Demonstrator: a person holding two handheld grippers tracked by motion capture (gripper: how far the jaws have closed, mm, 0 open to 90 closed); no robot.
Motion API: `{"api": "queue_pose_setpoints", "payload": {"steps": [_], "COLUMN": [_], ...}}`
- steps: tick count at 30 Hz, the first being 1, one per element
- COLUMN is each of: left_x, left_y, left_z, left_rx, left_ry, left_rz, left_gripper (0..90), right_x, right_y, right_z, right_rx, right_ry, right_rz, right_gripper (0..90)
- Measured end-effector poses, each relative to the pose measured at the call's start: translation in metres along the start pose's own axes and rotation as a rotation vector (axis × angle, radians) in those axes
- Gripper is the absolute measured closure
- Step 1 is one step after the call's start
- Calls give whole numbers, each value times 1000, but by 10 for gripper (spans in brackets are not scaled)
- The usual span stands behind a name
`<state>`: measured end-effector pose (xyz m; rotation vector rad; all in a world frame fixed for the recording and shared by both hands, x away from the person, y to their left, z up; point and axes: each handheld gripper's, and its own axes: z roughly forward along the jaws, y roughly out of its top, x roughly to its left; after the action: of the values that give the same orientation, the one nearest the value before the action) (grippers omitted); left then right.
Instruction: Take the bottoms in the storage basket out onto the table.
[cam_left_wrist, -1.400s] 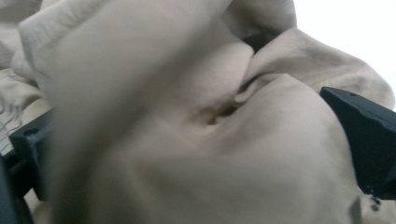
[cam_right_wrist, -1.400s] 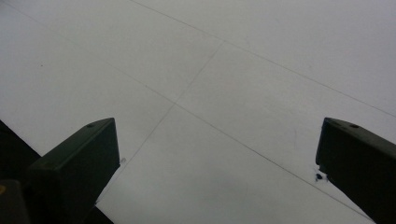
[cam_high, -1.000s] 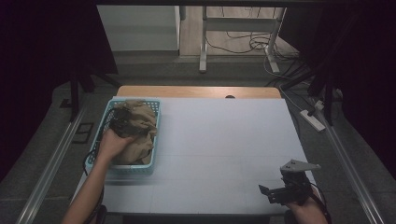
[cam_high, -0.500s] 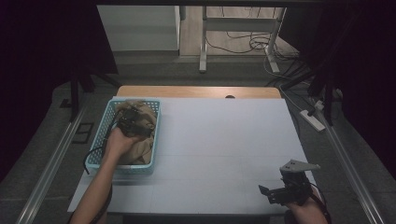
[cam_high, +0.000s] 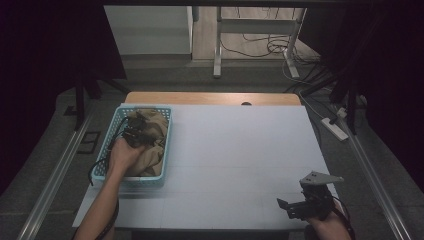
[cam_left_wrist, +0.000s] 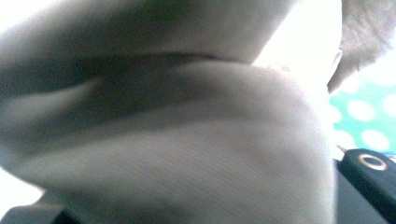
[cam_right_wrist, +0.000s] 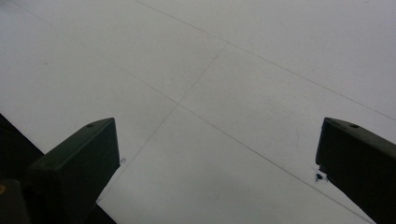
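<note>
Left claw (cam_high: 134, 136) sits down in the teal basket (cam_high: 111, 141) at the desk's left side, jaws having just been closing and now clenched on a fold of the tan cloth (cam_high: 150, 135); in the left gripper view the cloth (cam_left_wrist: 187, 140) bulges right up against the lens, blurred, one black jaw tip showing at the lower right and the basket's teal mesh (cam_left_wrist: 369, 116) behind it. Left hand (cam_high: 122, 152) is on top of the pile, cable trailing over the basket's near rim. So the grab looks made, but nothing is out yet: the whole bundle lies inside the basket, no part of it over the rim or on the desk (cam_high: 240, 160). Judged left to do: lift the cloth clear, bring it onto the open desk surface, probably spread or fold it there with both claws. Right claw (cam_high: 300, 204) waits near the desk's front right corner, well apart from the basket, jaws spread wide with nothing but bare white surface between them in the right gripper view (cam_right_wrist: 219, 154). Cloth itself: tan to brownish, crumpled in soft heaps, darker folds toward the far end, fine ribbed weave up close; looks limp, likely to drape and drag when lifted. Whether it is one piece or several, cannot tell.
</note>
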<state>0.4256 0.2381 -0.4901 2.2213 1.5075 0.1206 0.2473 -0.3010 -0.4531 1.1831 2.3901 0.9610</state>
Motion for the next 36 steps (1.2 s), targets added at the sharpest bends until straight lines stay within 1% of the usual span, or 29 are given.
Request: {"api": "queue_pose_setpoints", "payload": {"steps": [3,6,9,10,11,14,17,22,25,28,36], "left_x": [-4,-6,-5,-4,-3,-2,-4,-6,-8,-9,-16], "left_y": [-1,-1,-2,-2,-3,-4,-5,-5,-5,-5,-5], "left_z": [-7,-17,-30,-33,-38,-48,-58,-70,-77,-85,-108], "left_rx": [-20,-59,-108,-116,-136,-173,-205,-242,-273,-303,-388], "left_ry": [27,34,16,9,-5,-30,-39,-51,-55,-67,-142], "left_rz": [23,23,9,6,1,-6,-3,3,8,10,32], "left_gripper": [773,776,777,777,777,776,775,775,775,774,775], "right_x": [0,0,0,0,0,0,0,0,0,-1,0], "right_y": [0,0,0,-1,0,-1,-1,-1,-1,-1,-1], "right_z": [0,-1,-1,-1,-1,-2,-2,-2,-2,-2,-2], "right_rx": [-5,-10,-13,-14,-14,-16,-16,-21,-23,-24,-23], "right_ry": [3,3,5,6,6,8,8,13,16,18,19], "right_rz": [-2,-6,-9,-9,-8,-9,-11,-9,-8,-6,-8], "right_gripper": [1,1,1,1,1,1,1,1,1,1,1]}}
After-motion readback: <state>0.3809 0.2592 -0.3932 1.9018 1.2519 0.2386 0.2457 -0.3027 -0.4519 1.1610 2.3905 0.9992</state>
